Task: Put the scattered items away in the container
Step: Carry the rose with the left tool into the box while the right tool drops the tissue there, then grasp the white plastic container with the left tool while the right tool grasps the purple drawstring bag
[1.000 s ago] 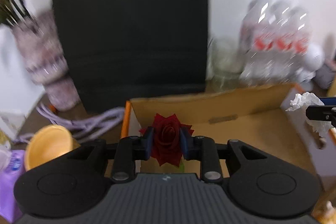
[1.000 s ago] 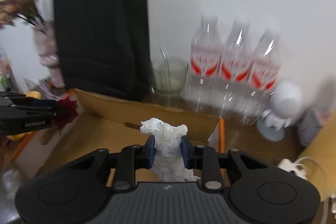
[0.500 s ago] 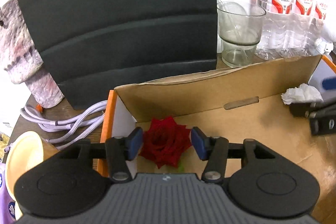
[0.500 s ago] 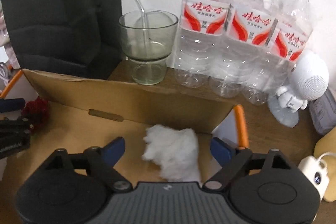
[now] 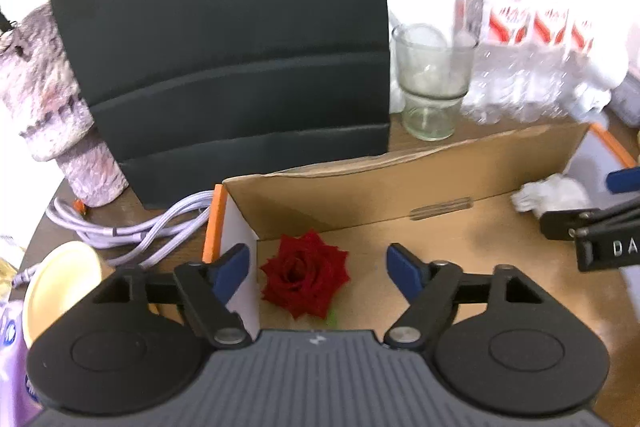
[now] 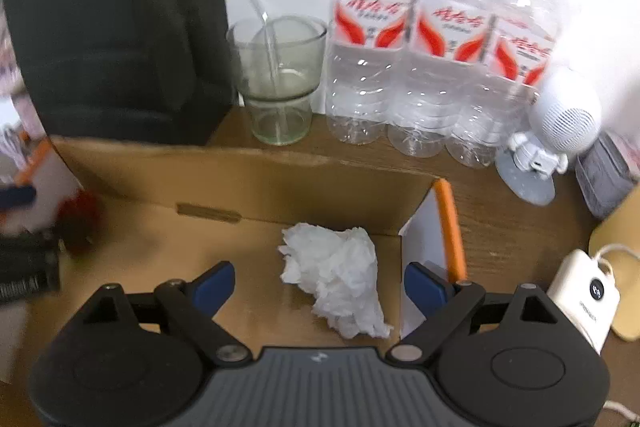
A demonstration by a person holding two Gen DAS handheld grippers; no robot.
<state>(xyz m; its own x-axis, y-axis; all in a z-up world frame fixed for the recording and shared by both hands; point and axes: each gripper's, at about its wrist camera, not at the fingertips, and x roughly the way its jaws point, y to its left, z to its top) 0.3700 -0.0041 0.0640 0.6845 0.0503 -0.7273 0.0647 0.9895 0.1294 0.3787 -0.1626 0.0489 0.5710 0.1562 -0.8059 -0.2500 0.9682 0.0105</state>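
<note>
I count one red rose [image 5: 305, 274], one crumpled white tissue [image 6: 335, 279] and one cardboard box [image 5: 360, 187] holding both. Behind the box I see three clear water bottles [image 6: 440, 59] with red and white labels, one glass cup [image 6: 278, 79] with a straw in it, and one black bag [image 5: 224, 59].

My left gripper [image 5: 318, 269] is released, its blue pads spread wide on either side of the rose and touching nothing. The rose lies on the box floor in the left corner, close to the white end wall, a full dark red bloom facing up with a bit of green showing under it.

My right gripper [image 6: 320, 285] is likewise released, fingers well apart. The tissue lies on the box floor between them near the right end wall with its orange edge, a loose wrinkled wad, free of both pads.
</note>
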